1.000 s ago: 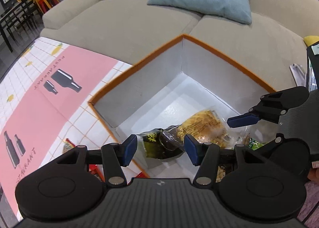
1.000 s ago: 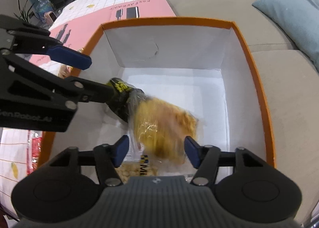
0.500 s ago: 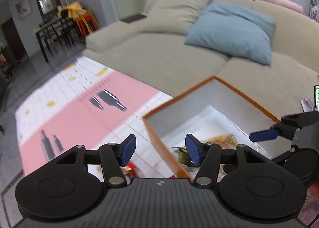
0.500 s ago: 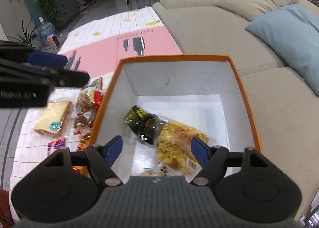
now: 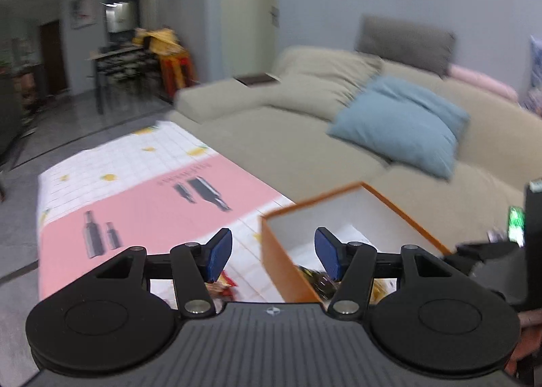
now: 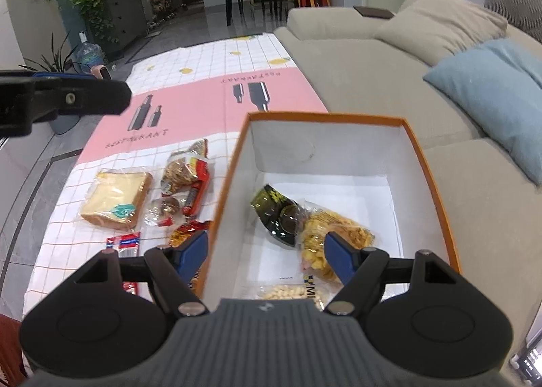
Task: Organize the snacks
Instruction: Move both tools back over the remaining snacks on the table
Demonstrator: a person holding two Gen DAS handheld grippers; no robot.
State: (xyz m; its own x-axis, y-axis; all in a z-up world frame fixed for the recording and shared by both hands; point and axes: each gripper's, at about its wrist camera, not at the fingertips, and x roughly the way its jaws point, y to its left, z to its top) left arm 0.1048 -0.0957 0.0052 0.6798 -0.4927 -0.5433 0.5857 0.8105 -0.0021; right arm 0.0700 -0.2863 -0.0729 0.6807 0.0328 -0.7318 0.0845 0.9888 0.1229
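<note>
Both grippers are raised above the orange-rimmed box (image 6: 430,163). The left gripper (image 5: 273,258) stands open and empty. The right gripper (image 6: 266,256), its jaws having just been opening, holds nothing. The yellow snack bag (image 6: 325,234) lies inside the box. More snacks, including a bread packet (image 6: 115,199), lie on the tablecloth (image 6: 203,89) beside it.

**Both grippers withdrawn from the box**

The left gripper (image 5: 273,258), a second ago low over the yellow snack bag (image 6: 333,239) inside the orange-rimmed box (image 6: 430,163), has risen and swung toward the tablecloth (image 5: 142,214); its jaws stand apart, empty. The right gripper (image 6: 266,256) has lifted too, its jaws widened around nothing. The bag, blurred and apparently moving before, now lies still on the box floor.
</note>
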